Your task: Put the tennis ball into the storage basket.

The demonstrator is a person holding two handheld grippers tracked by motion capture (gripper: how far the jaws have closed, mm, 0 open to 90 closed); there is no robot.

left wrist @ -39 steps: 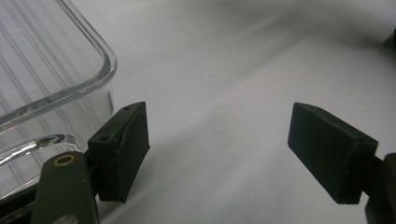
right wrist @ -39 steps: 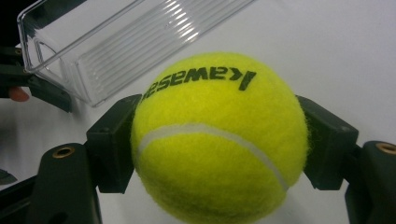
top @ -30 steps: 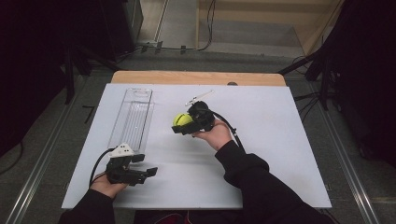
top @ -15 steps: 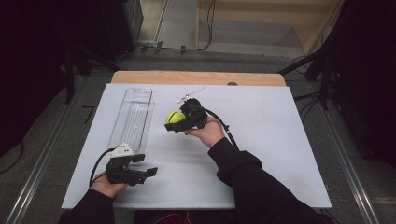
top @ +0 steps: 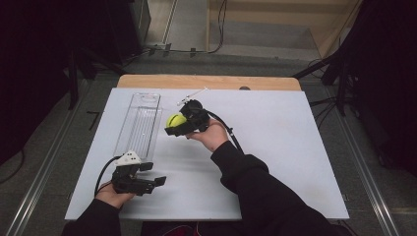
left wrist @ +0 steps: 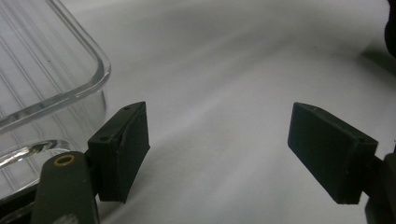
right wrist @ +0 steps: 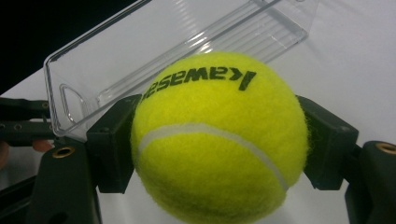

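The right gripper (top: 172, 127), jaws clenched on the tennis ball (top: 175, 120), has carried it toward the clear tray (top: 142, 123) for dropping in; the left gripper (top: 152, 182) waits with jaws released.

Only readable thing here is the black lettering on the yellow tennis ball (right wrist: 219, 140). In the right gripper view it sits up around 12 o'clock on the ball, printed upside down from that camera, and it reads "kawasa" with the last bit curving off toward 9 o'clock where I can't make it out. From the high view the ball (top: 175, 120) is way too small to read anything on it. No other text, numbers or labels I can read anywhere.
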